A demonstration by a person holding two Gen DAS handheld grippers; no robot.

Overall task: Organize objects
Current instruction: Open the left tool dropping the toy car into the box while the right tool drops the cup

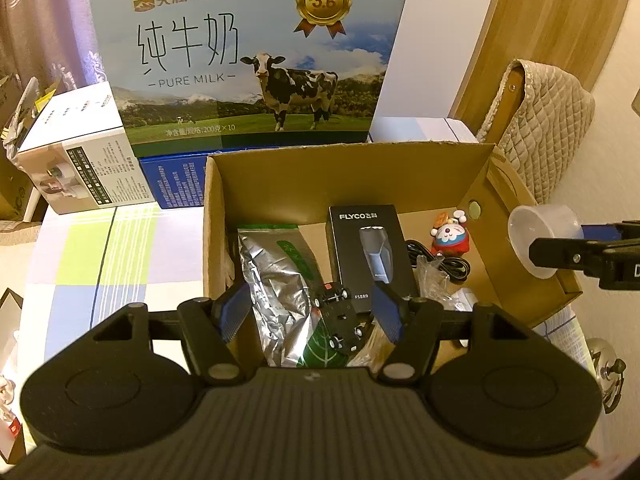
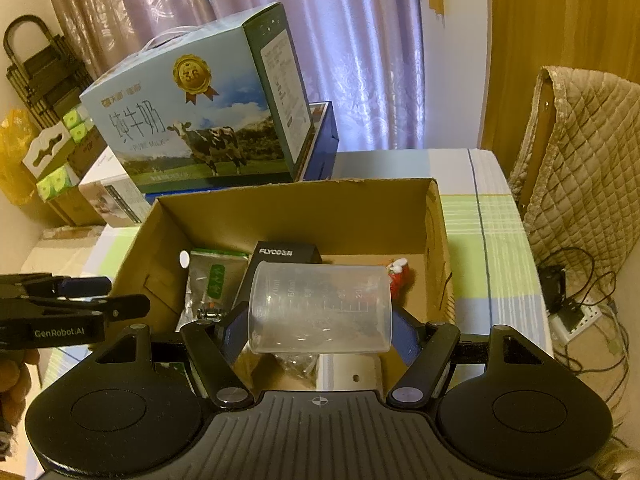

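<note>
An open cardboard box (image 1: 348,168) stands on the table. It holds a silver foil bag (image 1: 276,280), a black FLYCO box (image 1: 368,248), a small red and white figurine (image 1: 450,236), a black cable (image 1: 448,264) and a black toy car (image 1: 338,316) lying wheels-up on the bag. My left gripper (image 1: 310,290) hangs open over the box, its fingers wide apart on either side of the car and not touching it. My right gripper (image 2: 320,316) is shut on a clear measuring cup (image 2: 312,288) held on its side above the box's near edge. The same cup (image 1: 536,220) shows over the box's right wall.
A large pure milk carton (image 1: 248,64) on a blue box stands right behind the cardboard box, with a white appliance box (image 1: 80,160) to its left. A chair with a quilted cover (image 1: 540,120) is at the right. The checked tablecloth (image 1: 100,260) lies bare left of the box. A power strip (image 2: 576,320) lies on the floor.
</note>
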